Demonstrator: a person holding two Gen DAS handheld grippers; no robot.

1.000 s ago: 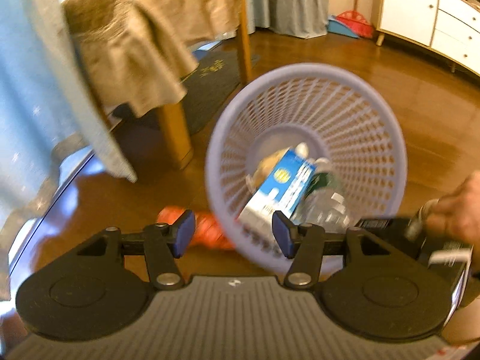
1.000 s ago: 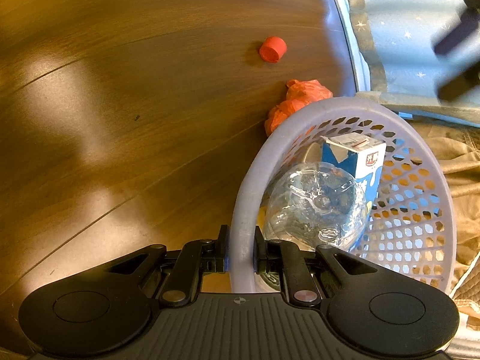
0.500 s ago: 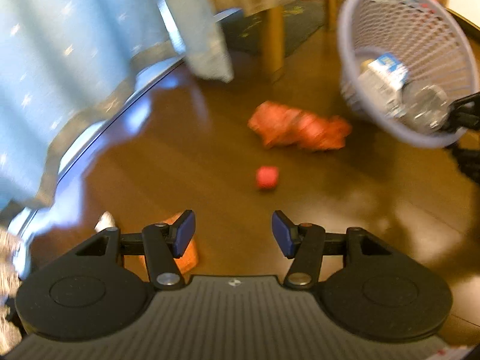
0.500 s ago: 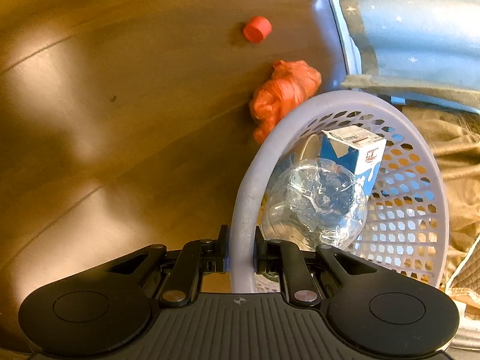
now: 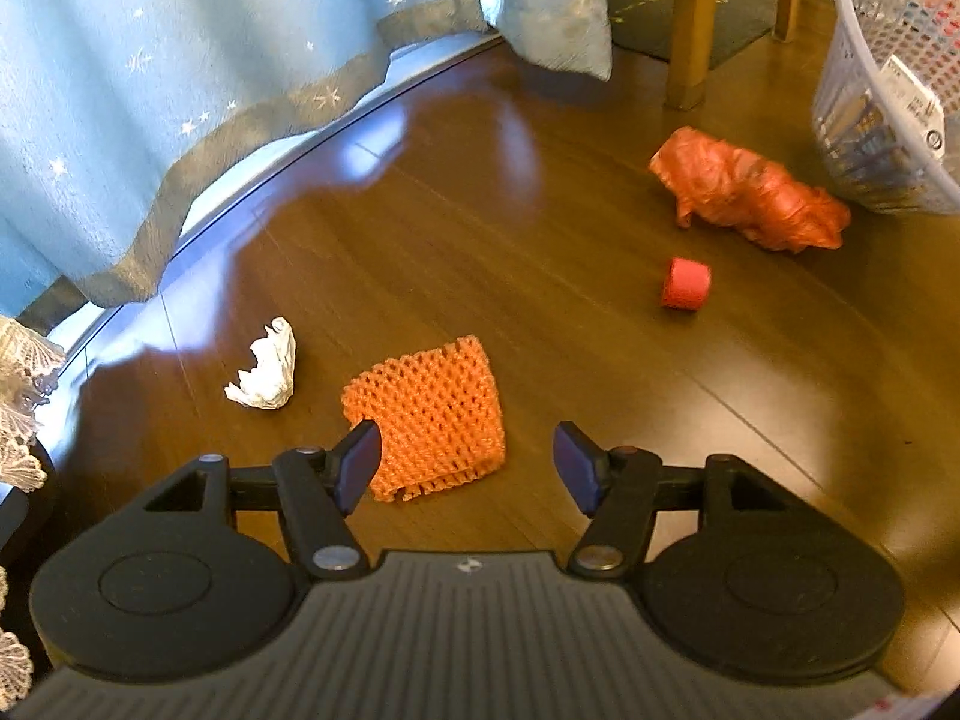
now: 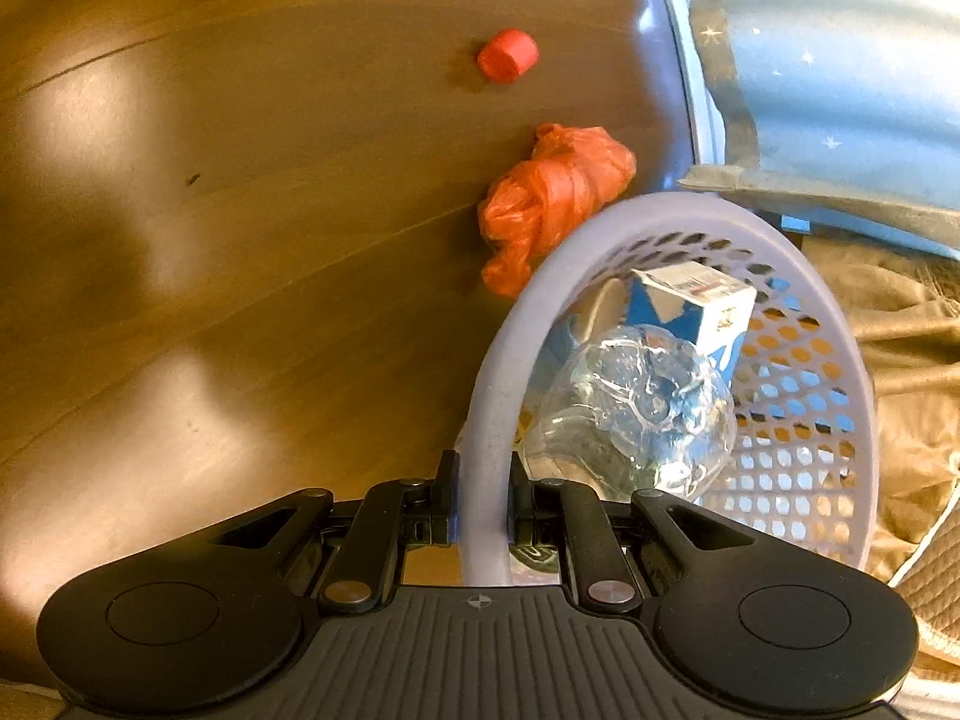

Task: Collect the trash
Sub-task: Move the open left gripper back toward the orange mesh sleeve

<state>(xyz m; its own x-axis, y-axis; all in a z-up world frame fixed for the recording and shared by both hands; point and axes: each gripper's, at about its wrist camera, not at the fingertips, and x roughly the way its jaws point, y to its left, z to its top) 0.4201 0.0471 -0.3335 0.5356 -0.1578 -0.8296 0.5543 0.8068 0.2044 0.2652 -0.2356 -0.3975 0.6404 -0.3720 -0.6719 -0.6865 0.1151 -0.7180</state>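
On the wooden floor lie an orange foam net (image 5: 429, 417), a crumpled white tissue (image 5: 267, 375), a red cap (image 5: 686, 283) (image 6: 507, 55) and a crumpled orange plastic bag (image 5: 747, 192) (image 6: 549, 198). My left gripper (image 5: 467, 461) hovers just above the net's near edge, its jaws opening with nothing between the pads. My right gripper (image 6: 483, 495) is shut on the rim of the lavender basket (image 6: 498, 396) (image 5: 840, 60). Inside the basket are a clear crushed bottle (image 6: 630, 408) and a blue and white carton (image 6: 696, 312).
A light blue curtain (image 5: 180, 48) hangs to the floor at the left and back. A wooden table leg (image 5: 690, 30) stands beyond the orange bag, on a dark mat (image 5: 654, 18). Beige cloth (image 6: 900, 330) lies behind the basket. White lace (image 5: 18, 384) is at the far left.
My left gripper swung away from the basket, leftward and down toward the floor trash, and its jaws widened. The right gripper kept its hold on the basket rim and barely shifted.
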